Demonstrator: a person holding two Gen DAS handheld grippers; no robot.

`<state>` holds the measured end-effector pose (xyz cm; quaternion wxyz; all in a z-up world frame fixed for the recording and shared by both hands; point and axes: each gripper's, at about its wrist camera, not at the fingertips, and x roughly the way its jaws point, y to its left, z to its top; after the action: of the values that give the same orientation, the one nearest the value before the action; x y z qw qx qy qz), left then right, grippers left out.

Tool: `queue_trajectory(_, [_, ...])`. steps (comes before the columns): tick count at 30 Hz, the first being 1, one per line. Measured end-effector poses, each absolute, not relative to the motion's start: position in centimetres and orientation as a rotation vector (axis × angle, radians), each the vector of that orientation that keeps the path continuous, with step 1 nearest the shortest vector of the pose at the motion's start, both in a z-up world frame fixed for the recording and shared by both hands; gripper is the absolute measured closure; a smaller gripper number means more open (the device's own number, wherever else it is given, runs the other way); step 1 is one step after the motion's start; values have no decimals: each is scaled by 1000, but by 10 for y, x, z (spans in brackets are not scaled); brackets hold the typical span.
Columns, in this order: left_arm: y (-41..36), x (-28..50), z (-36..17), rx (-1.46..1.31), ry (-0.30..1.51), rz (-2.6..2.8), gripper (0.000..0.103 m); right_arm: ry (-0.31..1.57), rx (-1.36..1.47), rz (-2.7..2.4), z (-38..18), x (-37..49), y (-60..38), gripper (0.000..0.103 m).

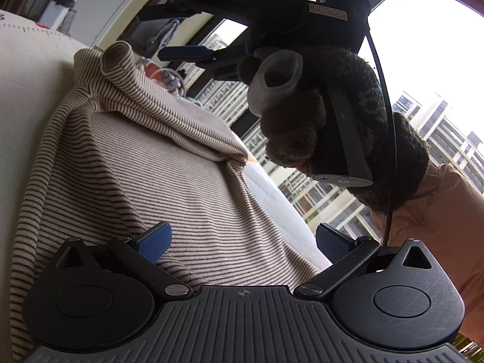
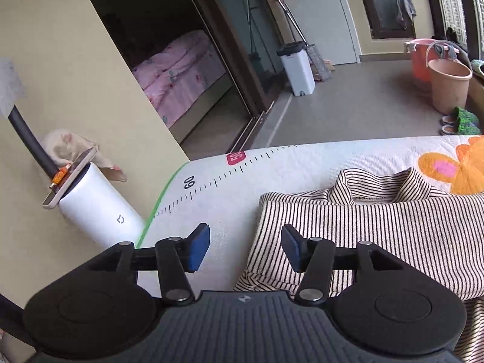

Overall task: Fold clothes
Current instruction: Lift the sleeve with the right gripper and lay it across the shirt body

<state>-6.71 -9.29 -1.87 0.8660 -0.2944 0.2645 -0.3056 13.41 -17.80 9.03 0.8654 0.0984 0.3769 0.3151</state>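
Looking along my right gripper [image 2: 245, 249], I see its two blue-padded fingers [image 2: 198, 248] standing apart with nothing between them, poised just above the near left edge of the cream-and-black striped knit top [image 2: 378, 233]. That top lies folded flat on a white quilted mat [image 2: 287, 169] printed with a ruler scale and an orange flower, its ribbed collar on the far side. Left of the mat stands a white cylindrical appliance [image 2: 99, 211] with a phone lying on top. Beyond are a grey floor, a white bin [image 2: 298, 68] and pink plastic buckets [image 2: 447, 84]. From my left gripper [image 1: 242, 242], the blue pads [image 1: 154, 239] are spread wide and grip nothing; the left pad rests on or just above the striped cloth, which one I cannot tell, and the right pad hangs past its edge. The fabric rises ahead into a fold. Above it hangs the other gripper, held in a dark fuzzy-sleeved hand [image 1: 302, 115], against bright windows.
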Motion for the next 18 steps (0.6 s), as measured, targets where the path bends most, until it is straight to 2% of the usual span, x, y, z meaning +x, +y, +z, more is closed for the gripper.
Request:
queue_trajectory(3, [-92, -65, -19, -619, 555, -642, 0, 781, 244, 650, 95, 129, -199, 50])
queue_trajectory(8, [-89, -67, -18, -616, 560, -641, 0, 747, 328, 593, 86, 117, -269, 32])
queue_trajectory(12, [-89, -65, -17, -610, 567, -641, 0, 729, 304, 496, 61, 110, -317, 29])
queue_trajectory(18, [-97, -63, -12, -542, 606, -615, 0, 701, 501, 580, 17, 108, -360, 11])
